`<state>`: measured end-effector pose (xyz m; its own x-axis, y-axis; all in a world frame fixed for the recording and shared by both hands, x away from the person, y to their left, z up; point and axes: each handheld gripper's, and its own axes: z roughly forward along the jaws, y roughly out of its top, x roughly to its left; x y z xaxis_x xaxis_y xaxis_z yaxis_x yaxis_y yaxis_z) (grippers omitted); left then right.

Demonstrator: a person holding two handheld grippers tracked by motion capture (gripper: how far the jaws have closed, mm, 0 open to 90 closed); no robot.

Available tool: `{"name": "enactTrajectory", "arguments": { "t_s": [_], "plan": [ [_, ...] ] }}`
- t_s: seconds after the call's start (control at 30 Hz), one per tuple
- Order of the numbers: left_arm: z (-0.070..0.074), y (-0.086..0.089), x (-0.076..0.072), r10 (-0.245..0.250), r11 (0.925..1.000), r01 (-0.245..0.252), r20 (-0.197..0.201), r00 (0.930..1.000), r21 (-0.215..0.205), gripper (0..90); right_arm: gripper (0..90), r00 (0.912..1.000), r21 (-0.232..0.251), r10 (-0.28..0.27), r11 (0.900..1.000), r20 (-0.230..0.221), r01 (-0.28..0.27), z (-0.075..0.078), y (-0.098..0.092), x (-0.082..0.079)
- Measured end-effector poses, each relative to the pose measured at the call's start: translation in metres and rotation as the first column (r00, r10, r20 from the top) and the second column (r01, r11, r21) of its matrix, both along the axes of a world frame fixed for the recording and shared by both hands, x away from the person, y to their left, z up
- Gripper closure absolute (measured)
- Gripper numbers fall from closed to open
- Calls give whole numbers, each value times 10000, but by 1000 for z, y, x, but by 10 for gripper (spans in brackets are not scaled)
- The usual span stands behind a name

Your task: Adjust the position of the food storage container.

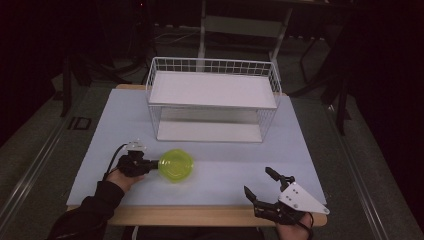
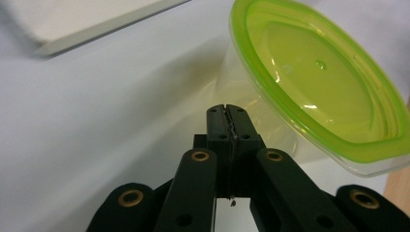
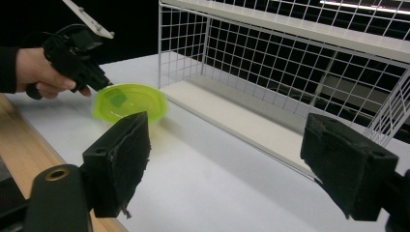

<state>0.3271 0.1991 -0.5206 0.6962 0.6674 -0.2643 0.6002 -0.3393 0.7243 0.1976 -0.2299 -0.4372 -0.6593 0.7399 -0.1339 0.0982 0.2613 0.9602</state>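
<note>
Two grippers are working over a pale table (image 1: 100,150) that is carrying a white wire rack (image 1: 212,100) toward its far side. Starting at the left, the left gripper (image 1: 150,164) is reaching in level from the person's left hand (image 1: 121,179), its jaws pressed together. In the left gripper view the closed tips are sitting against the clear wall of a plastic container with a lime-green lid (image 1: 176,164), just under the lid's rim; whether they are pinching that rim is hard to tell. The container is tilting, its lid facing partly sideways, and nothing is showing inside it through the clear wall. It is lying on the open table in front of the rack, left of centre, with bare surface between it and the rack's lower shelf. Both rack shelves are sitting bare. Farther right, near the front edge, the right gripper (image 1: 259,183) is resting with its jaws spread wide apart, gripping nothing, well apart from the container.
</note>
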Motion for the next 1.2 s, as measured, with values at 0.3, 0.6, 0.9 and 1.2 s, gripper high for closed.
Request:
{"name": "enactTrajectory", "arguments": {
  "t_s": [0.3, 0.6, 0.9, 1.2],
  "plan": [
    [2, -34, 11, -313, 9993, 315, 89, 9995, -204, 900, 176, 10000, 27, 5, 10000, -48, -4, -1, -1, 0],
    [-1, -63, 21, -787, 9969, 787, 148, 9968, -44, 900, 176, 10000, 29, 17, 10000, -96, -17, -1, -1, 1],
    [-1, -56, 25, -333, 9993, 328, 269, 9991, 188, 900, 176, 9999, 80, 63, 9999, -159, -61, -1, -2, 1],
    [-1, -38, 7, -109, 9997, 110, -43, 9999, 227, 900, 177, 9999, 2, 83, 10000, -122, -83, -1, -1, 0]
  ]
}}
